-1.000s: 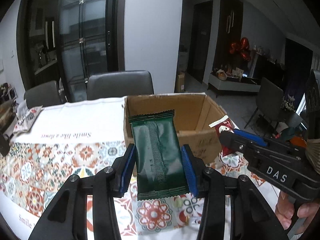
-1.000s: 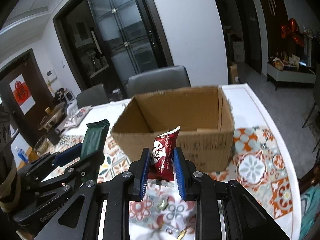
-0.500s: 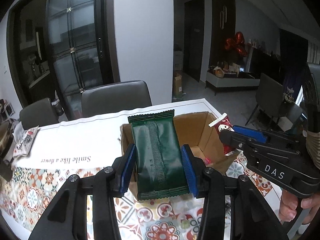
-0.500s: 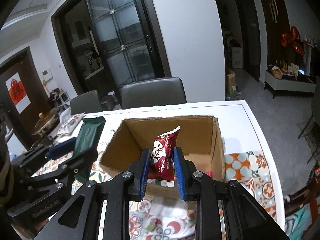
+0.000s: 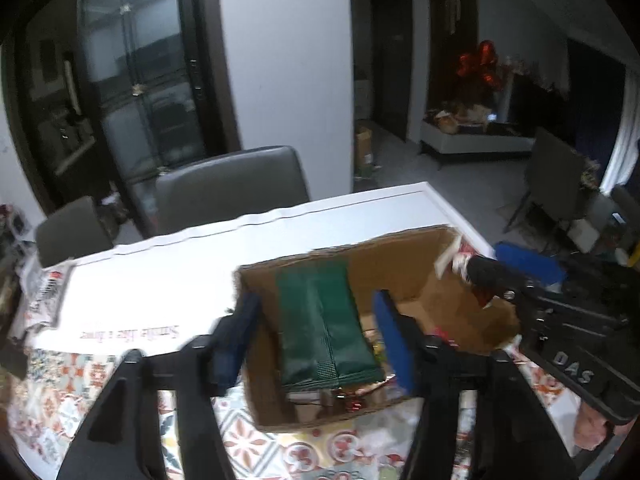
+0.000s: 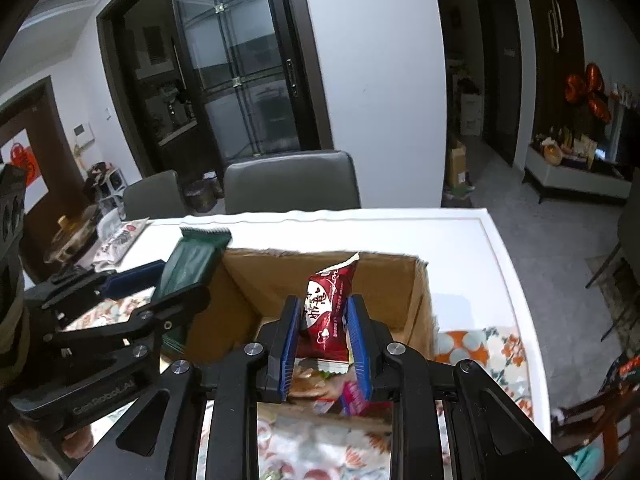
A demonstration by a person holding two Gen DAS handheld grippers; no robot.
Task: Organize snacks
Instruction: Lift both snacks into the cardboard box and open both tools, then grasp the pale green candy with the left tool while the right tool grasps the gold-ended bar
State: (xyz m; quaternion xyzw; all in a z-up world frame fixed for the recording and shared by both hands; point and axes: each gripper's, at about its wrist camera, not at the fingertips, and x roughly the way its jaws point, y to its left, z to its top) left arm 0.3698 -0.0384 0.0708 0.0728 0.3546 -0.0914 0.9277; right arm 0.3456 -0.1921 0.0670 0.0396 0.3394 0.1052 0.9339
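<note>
Left gripper (image 5: 318, 344) hanging spread wide over cardboard box (image 5: 412, 268), green packet (image 5: 324, 320) loose between blue pads, touching neither. Right gripper (image 6: 323, 340) clamping red packet (image 6: 326, 312) upright above box interior.

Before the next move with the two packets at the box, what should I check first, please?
1. Green packet over the cardboard box opening: ok.
2. Left claw open, gap beside the green packet: ok.
3. Right claw shut on red packet: ok.
4. Red packet above the box opening: ok.
5. Free space on the box bottom: cannot tell, other snacks lie there.
</note>
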